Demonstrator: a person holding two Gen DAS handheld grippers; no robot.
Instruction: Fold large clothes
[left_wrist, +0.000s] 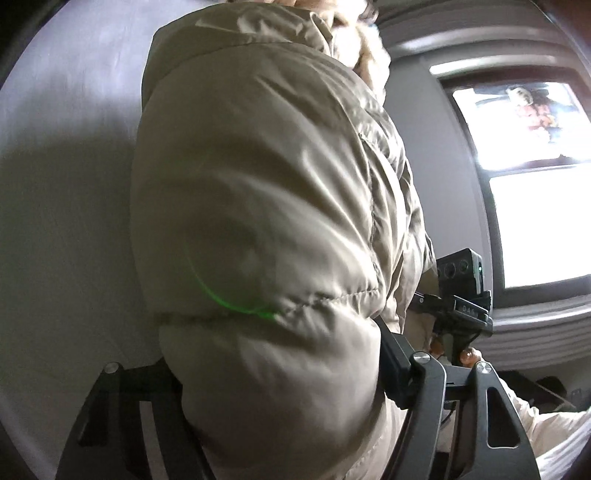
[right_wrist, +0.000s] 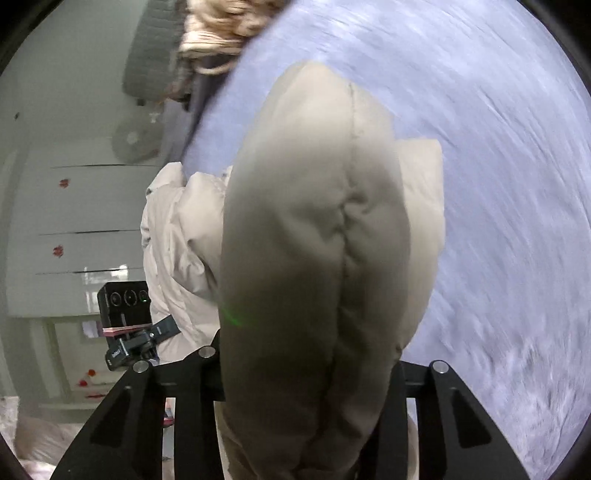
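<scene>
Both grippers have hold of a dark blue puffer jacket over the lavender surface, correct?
Wrong colour. The puffer jacket is beige, not dark blue, as the right wrist view shows; the left gripper and right gripper do clamp it over the lavender surface.

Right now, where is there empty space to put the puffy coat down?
Bare lavender bedsheet spreads right of the puffy coat, and bare sheet lies on the coat's left in the other view. It is crowded toward the window and the other gripper.

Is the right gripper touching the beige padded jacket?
Touching. In the right wrist view the beige padded jacket bulges up from between both fingers of the right gripper, squeezed with no gap visible at either side.
</scene>
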